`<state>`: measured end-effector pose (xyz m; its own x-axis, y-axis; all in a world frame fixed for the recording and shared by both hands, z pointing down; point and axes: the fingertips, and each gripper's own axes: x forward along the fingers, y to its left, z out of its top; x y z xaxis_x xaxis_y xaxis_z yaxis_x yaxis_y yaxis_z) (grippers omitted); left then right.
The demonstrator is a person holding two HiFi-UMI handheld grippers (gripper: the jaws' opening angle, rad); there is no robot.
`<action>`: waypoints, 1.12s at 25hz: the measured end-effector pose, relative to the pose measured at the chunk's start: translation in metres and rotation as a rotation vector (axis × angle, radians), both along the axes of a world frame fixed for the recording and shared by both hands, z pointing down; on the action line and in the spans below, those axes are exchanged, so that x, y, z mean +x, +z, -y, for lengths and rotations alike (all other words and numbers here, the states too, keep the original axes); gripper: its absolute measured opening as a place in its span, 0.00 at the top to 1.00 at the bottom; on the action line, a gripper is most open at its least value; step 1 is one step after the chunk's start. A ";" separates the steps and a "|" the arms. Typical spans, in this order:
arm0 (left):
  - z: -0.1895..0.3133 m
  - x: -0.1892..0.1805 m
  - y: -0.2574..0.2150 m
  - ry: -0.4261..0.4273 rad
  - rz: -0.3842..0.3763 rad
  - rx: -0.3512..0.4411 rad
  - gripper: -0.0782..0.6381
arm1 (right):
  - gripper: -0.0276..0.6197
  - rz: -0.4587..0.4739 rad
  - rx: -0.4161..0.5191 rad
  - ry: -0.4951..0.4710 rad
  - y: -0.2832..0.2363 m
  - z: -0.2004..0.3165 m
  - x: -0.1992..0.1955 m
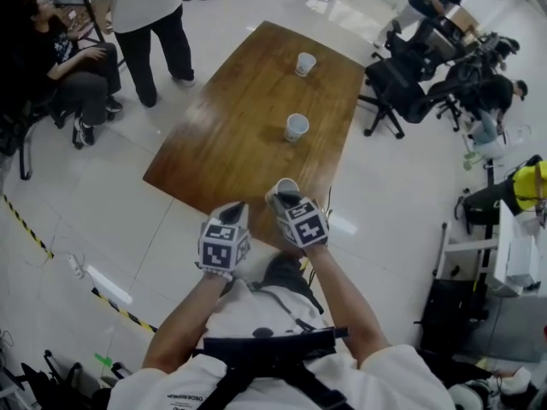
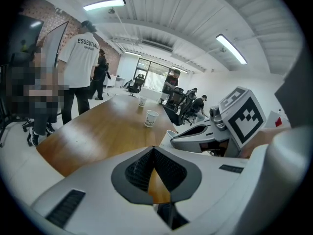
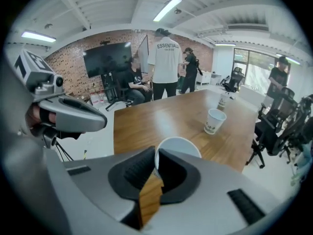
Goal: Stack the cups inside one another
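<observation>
Three white paper cups are on or over the long wooden table (image 1: pixel 222 135). The far cup (image 1: pixel 305 63) and the middle cup (image 1: pixel 297 127) stand upright and apart. At the table's near edge, my right gripper (image 1: pixel 280 196) is shut on the rim wall of the near cup (image 1: pixel 285 186). In the right gripper view the pads pinch that near cup (image 3: pixel 178 147), one jaw inside and one outside. My left gripper (image 1: pixel 235 210) hovers just left of it, shut (image 2: pixel 153 153) with nothing held. The middle cup (image 3: pixel 214 121) stands ahead of the held one.
A person in a white shirt (image 1: pixel 145 7) stands at the table's far left corner, and another person (image 1: pixel 68 67) sits further left. Black office chairs (image 1: pixel 397 84) crowd the table's right side. White floor surrounds the table.
</observation>
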<state>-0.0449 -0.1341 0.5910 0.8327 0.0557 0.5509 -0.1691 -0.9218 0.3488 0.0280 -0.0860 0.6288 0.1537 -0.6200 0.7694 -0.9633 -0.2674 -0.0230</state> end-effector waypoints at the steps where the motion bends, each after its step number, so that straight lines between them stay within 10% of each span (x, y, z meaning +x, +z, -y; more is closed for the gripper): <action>1: -0.001 0.004 -0.002 0.008 -0.001 0.003 0.91 | 0.91 -0.005 0.009 0.013 -0.006 -0.003 0.006; 28: -0.016 0.114 -0.010 -0.051 0.103 0.005 0.91 | 0.91 -0.142 0.129 0.043 -0.109 -0.032 0.161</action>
